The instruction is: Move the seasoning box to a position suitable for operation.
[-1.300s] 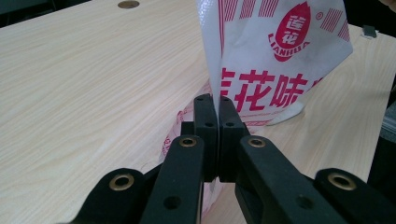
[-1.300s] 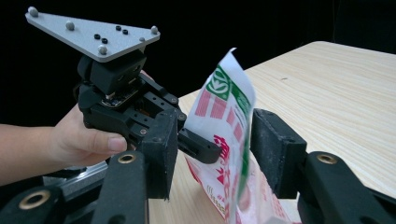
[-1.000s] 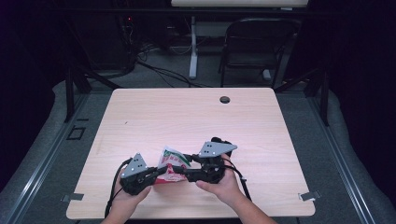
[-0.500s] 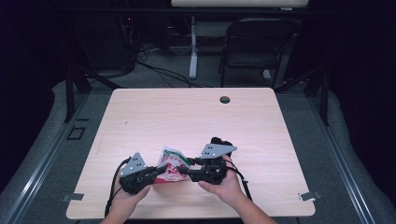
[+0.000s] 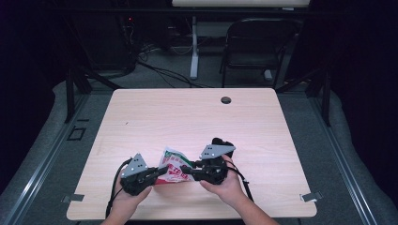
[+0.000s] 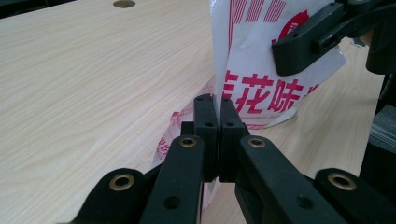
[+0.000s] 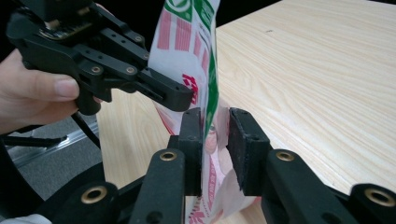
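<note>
Mostly crumpled snack bag (image 5: 174, 167) near the counter (image 5: 197, 117) front edge, lower part hidden behind jaws, left tool (image 6: 213, 107) clamped on its edge, right tool (image 7: 215, 122) jaws just closing around it, gap remaining, red Chinese characters partly readable, green label cut off.

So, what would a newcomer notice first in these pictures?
The eye falls first on the red, white and green snack bag, held up between the two grippers at the near edge of the table. The left gripper is shut on the bag's edge. The right gripper has just been closing, with the bag between its jaws and a gap on one side.
</note>
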`<state>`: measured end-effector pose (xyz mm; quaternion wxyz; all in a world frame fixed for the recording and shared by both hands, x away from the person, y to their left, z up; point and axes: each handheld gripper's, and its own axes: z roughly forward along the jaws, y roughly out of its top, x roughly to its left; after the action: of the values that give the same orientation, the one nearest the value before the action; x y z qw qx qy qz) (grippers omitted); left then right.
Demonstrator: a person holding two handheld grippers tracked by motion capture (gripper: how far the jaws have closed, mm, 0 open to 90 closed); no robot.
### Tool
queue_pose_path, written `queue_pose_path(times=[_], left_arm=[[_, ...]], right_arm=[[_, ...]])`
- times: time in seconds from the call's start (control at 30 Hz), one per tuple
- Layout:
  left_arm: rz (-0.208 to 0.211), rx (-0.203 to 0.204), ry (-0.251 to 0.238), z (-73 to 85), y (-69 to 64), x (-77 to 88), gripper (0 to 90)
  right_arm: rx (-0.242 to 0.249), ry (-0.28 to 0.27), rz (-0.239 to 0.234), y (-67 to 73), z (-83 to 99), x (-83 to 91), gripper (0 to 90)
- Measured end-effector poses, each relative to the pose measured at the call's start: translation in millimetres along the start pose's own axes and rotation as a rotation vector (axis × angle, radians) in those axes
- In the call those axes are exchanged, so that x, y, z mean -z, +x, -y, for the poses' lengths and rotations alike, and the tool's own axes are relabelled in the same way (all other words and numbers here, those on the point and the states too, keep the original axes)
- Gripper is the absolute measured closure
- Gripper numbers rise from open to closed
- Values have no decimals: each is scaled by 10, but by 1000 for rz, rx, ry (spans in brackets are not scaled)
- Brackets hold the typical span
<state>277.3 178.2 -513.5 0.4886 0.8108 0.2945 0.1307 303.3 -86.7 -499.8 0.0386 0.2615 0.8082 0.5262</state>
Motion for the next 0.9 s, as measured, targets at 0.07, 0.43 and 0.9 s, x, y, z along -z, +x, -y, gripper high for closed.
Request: queue_pose_path(times=[0.07, 0.43, 0.9], left_arm=[[-2, 0, 0, 0, -1, -1, 900], [5, 4, 0, 2, 2, -4, 900], [9, -6, -1, 16, -5, -6, 884]], right_arm=[[0, 9, 5, -9, 4, -5, 759], [-7, 31, -7, -30, 13, -31, 772], [-23, 64, -25, -60, 5, -52, 895]])
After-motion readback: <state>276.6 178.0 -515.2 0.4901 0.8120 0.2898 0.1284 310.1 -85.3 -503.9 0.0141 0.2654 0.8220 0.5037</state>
